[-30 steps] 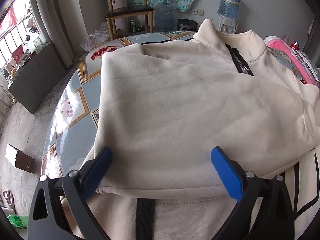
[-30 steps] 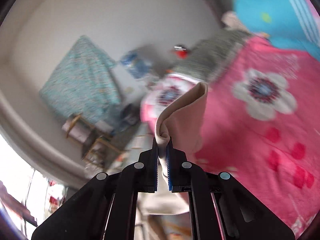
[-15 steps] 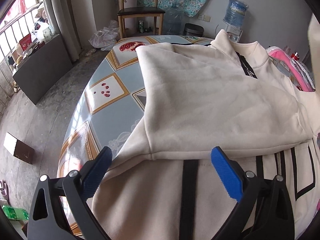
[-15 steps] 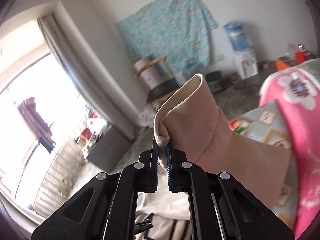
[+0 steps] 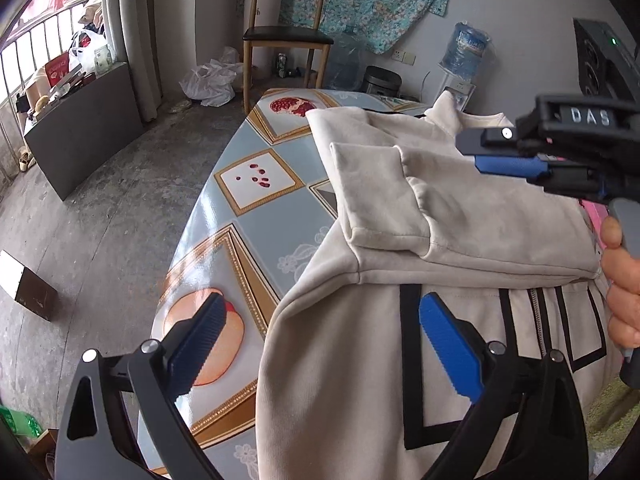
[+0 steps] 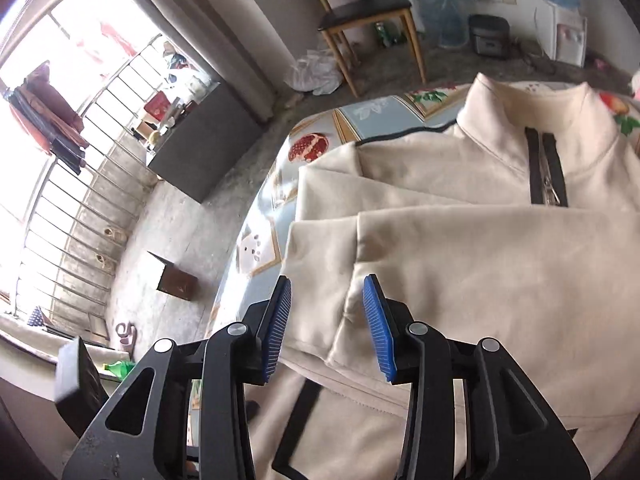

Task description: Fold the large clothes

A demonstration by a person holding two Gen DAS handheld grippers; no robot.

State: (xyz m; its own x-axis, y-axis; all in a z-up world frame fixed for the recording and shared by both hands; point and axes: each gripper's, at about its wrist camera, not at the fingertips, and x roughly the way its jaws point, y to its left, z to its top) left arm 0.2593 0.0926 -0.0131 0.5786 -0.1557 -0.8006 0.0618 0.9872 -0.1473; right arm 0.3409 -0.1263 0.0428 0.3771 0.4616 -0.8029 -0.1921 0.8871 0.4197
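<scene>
- Cream fleece fills both my views: a zip-neck sweatshirt [image 5: 460, 216] with black stripe trim lies spread on the table [image 5: 256, 236], which wears a blue oilcloth printed with fruit in gold frames.
- Both sleeves are folded across the chest; the upper sleeve's cuff [image 5: 372, 196] ends near the garment's left edge, towards the window side.
- My right gripper [image 6: 326, 322] hangs just above that cuff [image 6: 320, 256]. Its jaws have just been opening and now stand partly apart, with nothing pinched between the blue pads.
- My left gripper [image 5: 320, 350] hovers over the sweatshirt's lower body near the table edge, jaws spread wide and empty.
- Beyond the table I see a wooden chair [image 5: 286, 36] and a water dispenser [image 5: 466, 56] against the wall.
</scene>
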